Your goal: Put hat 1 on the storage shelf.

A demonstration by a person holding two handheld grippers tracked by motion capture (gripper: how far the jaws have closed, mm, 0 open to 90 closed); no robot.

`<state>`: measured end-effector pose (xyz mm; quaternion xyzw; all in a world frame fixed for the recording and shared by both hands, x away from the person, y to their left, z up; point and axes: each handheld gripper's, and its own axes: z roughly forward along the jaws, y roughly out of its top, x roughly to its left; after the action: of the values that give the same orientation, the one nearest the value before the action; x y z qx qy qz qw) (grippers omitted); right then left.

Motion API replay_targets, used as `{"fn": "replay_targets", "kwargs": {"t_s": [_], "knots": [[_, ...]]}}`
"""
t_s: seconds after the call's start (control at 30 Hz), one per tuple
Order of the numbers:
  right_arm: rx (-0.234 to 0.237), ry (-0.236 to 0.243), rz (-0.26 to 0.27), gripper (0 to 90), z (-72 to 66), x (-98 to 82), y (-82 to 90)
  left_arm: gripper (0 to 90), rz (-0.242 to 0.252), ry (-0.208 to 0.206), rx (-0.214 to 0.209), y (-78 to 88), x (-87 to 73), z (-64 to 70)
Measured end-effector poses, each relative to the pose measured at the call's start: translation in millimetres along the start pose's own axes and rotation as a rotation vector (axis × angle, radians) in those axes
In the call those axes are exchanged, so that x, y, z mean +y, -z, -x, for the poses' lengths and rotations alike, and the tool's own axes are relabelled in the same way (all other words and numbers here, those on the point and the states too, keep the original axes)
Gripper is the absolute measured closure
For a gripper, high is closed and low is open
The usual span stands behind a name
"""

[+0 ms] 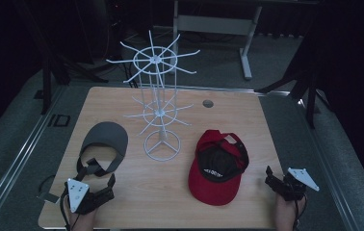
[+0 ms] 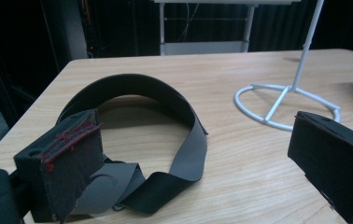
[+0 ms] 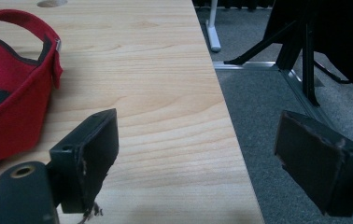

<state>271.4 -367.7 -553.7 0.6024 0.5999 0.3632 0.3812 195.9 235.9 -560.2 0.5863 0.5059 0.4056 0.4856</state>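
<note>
A light wooden table (image 1: 136,192) sits in a dim room, seen from above on the person's side. At its centre stands a white wire display rack (image 1: 158,108), a thin pole on a ring base with two tiers of spokes fanning outward (nothing hangs on them). To the left of the rack's base lies a grey visor (image 1: 104,144), brim pointing away from the person and its dark strap curling back toward the near edge. To the right of the base lies a red cap (image 1: 217,168), upside down, its dark lining and back strap facing up. The left gripper (image 1: 91,192) rests at the near left corner, just beside the visor's strap; in the left gripper view its two black jaws stand spread wide, with the strap loop (image 2: 165,154) lying on the wood between and beyond them, and no pad pressing on it. The right gripper (image 1: 279,182) sits at the near right edge of the table, near the cap but apart from it; in the right gripper view its jaws are also spread wide and hold nothing, one over the wood beside the cap's red side (image 3: 11,116), the other out over the grey carpet (image 3: 268,112) past the table's edge.
</note>
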Motion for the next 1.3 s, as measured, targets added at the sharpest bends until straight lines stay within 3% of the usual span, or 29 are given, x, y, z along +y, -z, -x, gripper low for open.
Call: {"fn": "replay_targets", "kwargs": {"t_s": [0.33,0.43,0.53,0.6,0.67,0.73,0.83,0.97,1.03,1.13,1.3], "knots": [[0.020,-0.002,-0.035,13.9,0.7,0.6,-1.4,3.7,0.009,-0.004,-0.012,-1.1,1.6,4.5],[0.079,0.015,-0.079,13.9,-1.4,5.6,-1.2,3.7,0.005,0.015,-0.050,-2.8,1.6,7.6],[0.109,0.016,-0.078,13.9,-3.6,9.9,0.7,3.7,0.000,0.027,-0.067,-4.0,1.8,9.1],[0.154,0.022,-0.080,13.9,-7.4,20.0,2.5,4.0,-0.007,-0.006,-0.083,-5.3,0.7,11.6],[0.167,0.045,-0.083,13.8,-11.0,28.5,3.9,4.6,-0.019,-0.061,-0.078,-6.1,-0.6,15.0],[0.191,0.044,-0.083,13.0,-14.6,39.0,5.7,4.6,-0.041,-0.059,-0.079,-6.4,-0.2,16.7],[0.214,0.063,-0.084,12.0,-21.8,53.2,5.7,4.6,-0.053,-0.014,-0.103,-6.2,1.0,17.9],[0.220,0.094,-0.097,14.6,-31.7,66.0,2.2,5.0,-0.040,-0.046,-0.095,-5.5,1.0,21.2],[0.282,0.073,-0.124,14.7,-34.1,70.9,-2.8,5.0,-0.042,-0.047,-0.099,-5.7,1.1,22.2],[0.306,0.083,-0.138,13.3,-40.4,74.8,-9.9,5.0,-0.052,-0.031,-0.111,-6.3,1.0,22.8],[0.426,0.057,-0.195,14.2,-50.5,77.1,-24.0,5.1,-0.051,-0.048,-0.103,-6.3,1.3,23.7]]}}
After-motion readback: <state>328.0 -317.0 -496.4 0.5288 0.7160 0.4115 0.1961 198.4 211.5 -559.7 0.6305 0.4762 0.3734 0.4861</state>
